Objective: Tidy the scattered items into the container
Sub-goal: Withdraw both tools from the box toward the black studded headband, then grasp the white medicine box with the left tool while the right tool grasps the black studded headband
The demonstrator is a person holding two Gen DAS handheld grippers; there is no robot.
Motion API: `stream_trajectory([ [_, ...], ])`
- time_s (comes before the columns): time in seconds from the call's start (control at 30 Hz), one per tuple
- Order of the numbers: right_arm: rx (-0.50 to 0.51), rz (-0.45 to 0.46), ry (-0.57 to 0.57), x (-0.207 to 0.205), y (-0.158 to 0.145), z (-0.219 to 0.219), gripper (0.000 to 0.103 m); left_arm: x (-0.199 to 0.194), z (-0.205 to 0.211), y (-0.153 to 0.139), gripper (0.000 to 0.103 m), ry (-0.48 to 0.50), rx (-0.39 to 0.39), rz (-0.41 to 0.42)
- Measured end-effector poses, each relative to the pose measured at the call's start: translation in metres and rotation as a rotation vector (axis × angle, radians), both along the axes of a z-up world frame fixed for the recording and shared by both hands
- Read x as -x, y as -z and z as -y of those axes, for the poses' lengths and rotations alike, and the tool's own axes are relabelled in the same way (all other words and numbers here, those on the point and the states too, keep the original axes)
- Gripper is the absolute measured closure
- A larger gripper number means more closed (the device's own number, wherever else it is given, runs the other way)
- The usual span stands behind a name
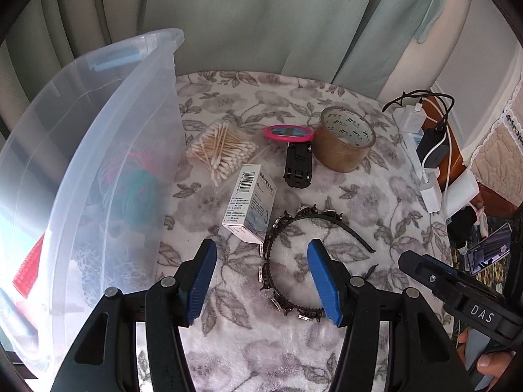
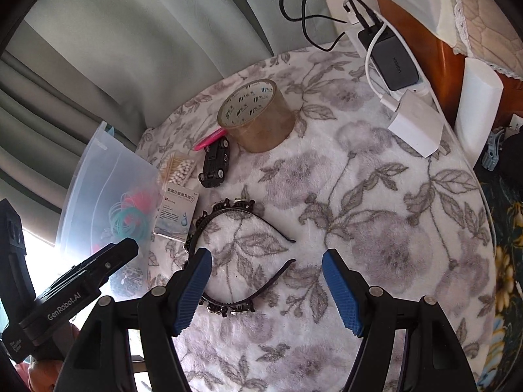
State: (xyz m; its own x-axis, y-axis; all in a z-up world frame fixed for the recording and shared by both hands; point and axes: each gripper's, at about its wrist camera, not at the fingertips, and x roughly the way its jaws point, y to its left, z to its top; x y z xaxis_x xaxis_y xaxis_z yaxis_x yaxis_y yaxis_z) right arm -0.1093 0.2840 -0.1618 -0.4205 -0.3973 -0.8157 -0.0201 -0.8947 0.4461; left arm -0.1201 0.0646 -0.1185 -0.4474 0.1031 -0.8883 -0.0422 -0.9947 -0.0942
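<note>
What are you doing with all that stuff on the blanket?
A person is tidying it into the clear bin, with a gripper in each hand. Both the left gripper and the right gripper are open and empty, hovering over the headband. Still out on the blanket: cotton swabs, a small box, a toy car, a tape roll and a pink ring. Some colourful loops are already in the bin.

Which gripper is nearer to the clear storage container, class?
Left. The left gripper hovers open right beside the container, above the headband. The right gripper, also open, sits farther out, beyond the headband's far side.
</note>
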Motion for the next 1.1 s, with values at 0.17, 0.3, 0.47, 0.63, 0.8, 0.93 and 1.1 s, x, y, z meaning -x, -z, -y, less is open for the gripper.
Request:
stream_trajectory([
  [0.17,-0.019,0.02,-0.038,0.013,0.011,0.011,0.03,0.012,0.001,0.015,0.044,-0.005,-0.003,0.03],
  [0.3,-0.032,0.036,-0.067,0.026,0.019,0.019,0.03,0.021,0.002,0.025,0.044,-0.014,-0.006,0.048],
  [0.47,-0.048,0.057,-0.101,0.039,0.028,0.03,0.03,0.032,0.009,0.039,0.044,-0.037,-0.011,0.074],
  [0.63,-0.084,0.069,-0.137,0.053,0.037,0.042,0.03,0.04,0.014,0.049,0.044,-0.052,-0.025,0.091],
  [0.8,-0.115,0.079,-0.156,0.063,0.046,0.052,0.031,0.047,0.016,0.056,0.044,-0.053,-0.038,0.101],
  [0.93,-0.164,0.061,-0.169,0.069,0.047,0.062,0.034,0.051,0.016,0.061,0.044,-0.051,-0.048,0.107],
  [1.1,-0.244,0.016,-0.221,0.072,0.048,0.078,0.041,0.056,0.017,0.065,0.052,-0.053,-0.055,0.112],
])
